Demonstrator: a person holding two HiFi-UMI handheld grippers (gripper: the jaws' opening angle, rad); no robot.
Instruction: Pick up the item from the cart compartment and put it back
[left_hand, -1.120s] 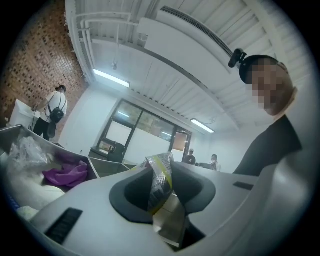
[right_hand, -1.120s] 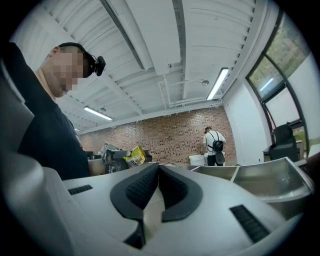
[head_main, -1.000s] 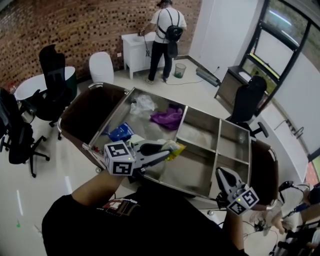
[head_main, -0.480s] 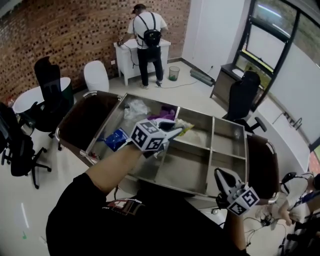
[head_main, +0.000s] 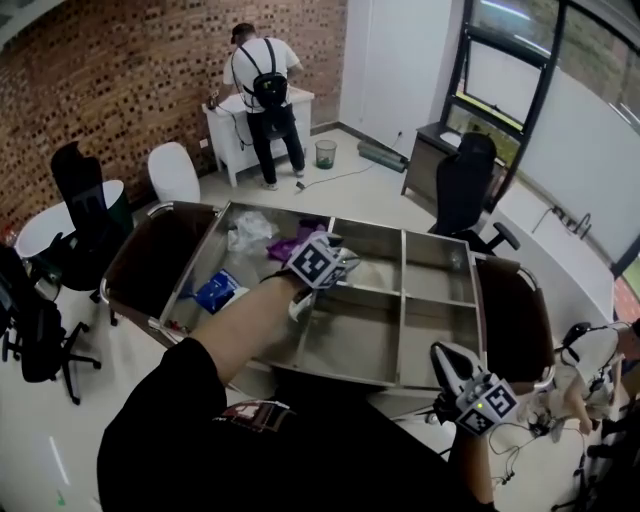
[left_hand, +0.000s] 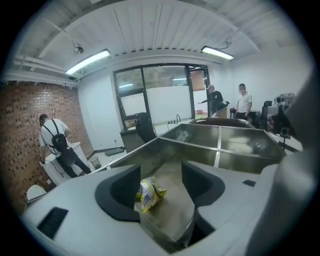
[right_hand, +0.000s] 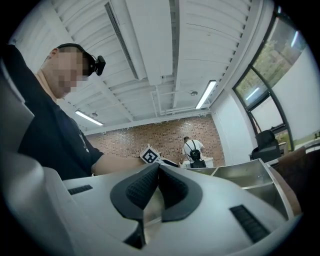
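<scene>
A yellow snack packet (left_hand: 149, 194) lies on the steel floor of a cart compartment, close by the left pad and apart from the right one. My left gripper (left_hand: 160, 173) hangs over it, its jaws opening and wide apart, neither pad pressing on the packet. In the head view the left gripper (head_main: 346, 261) reaches over the cart's (head_main: 401, 300) back middle compartment, and the packet is hidden under it. My right gripper (head_main: 452, 362) is held near the cart's front right corner. In its own view the right gripper (right_hand: 159, 176) is shut with nothing in it.
The cart's left compartment holds a blue packet (head_main: 215, 292), a purple cloth (head_main: 284, 246) and a white plastic bag (head_main: 248, 230). Brown flaps (head_main: 148, 262) flank the cart. A person (head_main: 262, 95) stands at a white cabinet by the brick wall. Office chairs (head_main: 462, 185) stand around.
My left gripper carried the yellow packet from the cart's near left side forward to the back middle compartment, then its jaws spread and let the packet go. The right gripper stayed put.
</scene>
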